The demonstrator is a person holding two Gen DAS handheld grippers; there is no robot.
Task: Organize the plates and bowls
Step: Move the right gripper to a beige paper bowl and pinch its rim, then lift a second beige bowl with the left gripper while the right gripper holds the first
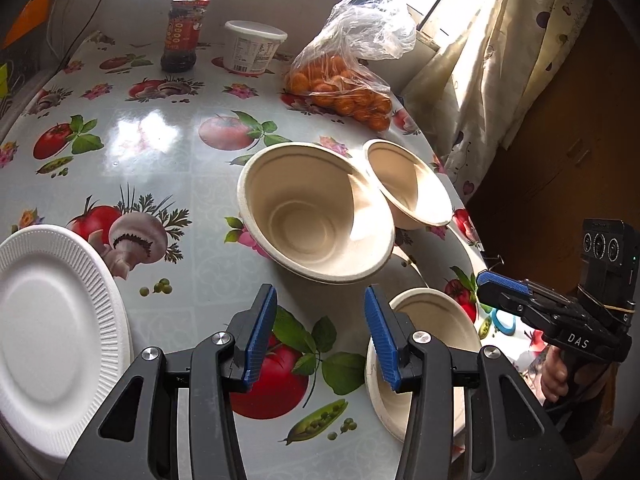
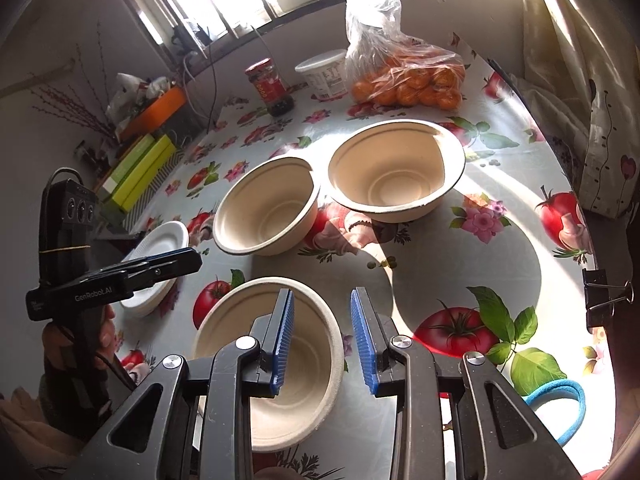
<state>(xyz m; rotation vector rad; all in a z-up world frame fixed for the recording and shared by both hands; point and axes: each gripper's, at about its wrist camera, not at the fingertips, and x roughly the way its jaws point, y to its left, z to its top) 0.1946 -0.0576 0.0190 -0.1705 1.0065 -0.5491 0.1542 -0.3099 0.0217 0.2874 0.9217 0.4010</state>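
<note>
Left wrist view: my left gripper (image 1: 320,334) hangs over the tablecloth (image 1: 160,152), jaws moderately apart, nothing between the blue pads. Stack of white plates (image 1: 52,336) at the left edge of the frame. Largest-looking bowl (image 1: 316,212) sits centre frame, a second bowl (image 1: 408,184) just to its right with rims touching or overlapping; I cannot tell which. Third bowl (image 1: 424,344) lower right, partly behind my right finger. Right gripper (image 1: 504,288) enters from the right edge, held by a hand (image 1: 554,376).

Right wrist view: my right gripper (image 2: 322,338) has a narrow gap between the pads. The near bowl (image 2: 276,368) lies under them at lower centre; its rim passes below the gap, and the pads do not appear to press on it. Two more bowls, centre bowl (image 2: 266,208) and right bowl (image 2: 396,172), sit above it in the frame. White plates (image 2: 160,248) at mid left, partly hidden by the left gripper (image 2: 188,258).

Background, top of both frames: dark jar (image 1: 186,34), white tub (image 1: 254,46), bag of oranges (image 1: 344,92). Binder clip (image 2: 604,296) on the table edge, right side.
</note>
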